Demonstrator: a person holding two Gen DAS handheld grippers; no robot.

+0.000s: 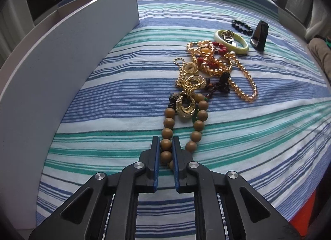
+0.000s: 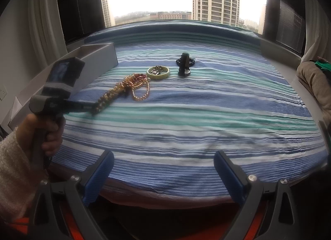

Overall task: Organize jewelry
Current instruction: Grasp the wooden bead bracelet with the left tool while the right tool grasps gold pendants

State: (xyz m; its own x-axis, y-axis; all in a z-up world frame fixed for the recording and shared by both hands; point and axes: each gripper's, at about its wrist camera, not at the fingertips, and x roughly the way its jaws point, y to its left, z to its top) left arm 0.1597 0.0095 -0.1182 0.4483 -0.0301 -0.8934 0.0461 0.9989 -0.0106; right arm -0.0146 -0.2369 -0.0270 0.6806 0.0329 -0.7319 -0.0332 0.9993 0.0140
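Jewelry pile [image 1: 209, 70]: lies on the striped bedspread [image 1: 258, 136], running from centre towards 1 o'clock in the left wrist view; gold chains, red beads and pendants look tangled together.
Wooden bead strand [image 1: 182, 124]: nearest end of the pile, its loop trailing to 6 o'clock, far end under the gold pendants.
Left gripper [image 1: 166, 146]: closed on the strand, one or two beads pinched between the blue pads; beads rest on or just above the cloth.
Right gripper [image 2: 163, 163]: fingers spread wide, nothing between them; low at the near edge of the bed, well apart from the pile.
Grey box [image 1: 68, 58]: open tray at 10 o'clock, beside the pile; judged the likely destination.
Other items: pale green bangle [image 1: 231, 41], dark bead bracelet [image 1: 242, 25] and black clip-like object [image 1: 259, 35], at 1 o'clock beyond the pile.
Step in hand: judged as taking up the first piece; sorting barely begun.
Next move calls for: slow lift, drawing the strand clear of the pendants.
Risk: strand may drag neighbouring chains along.
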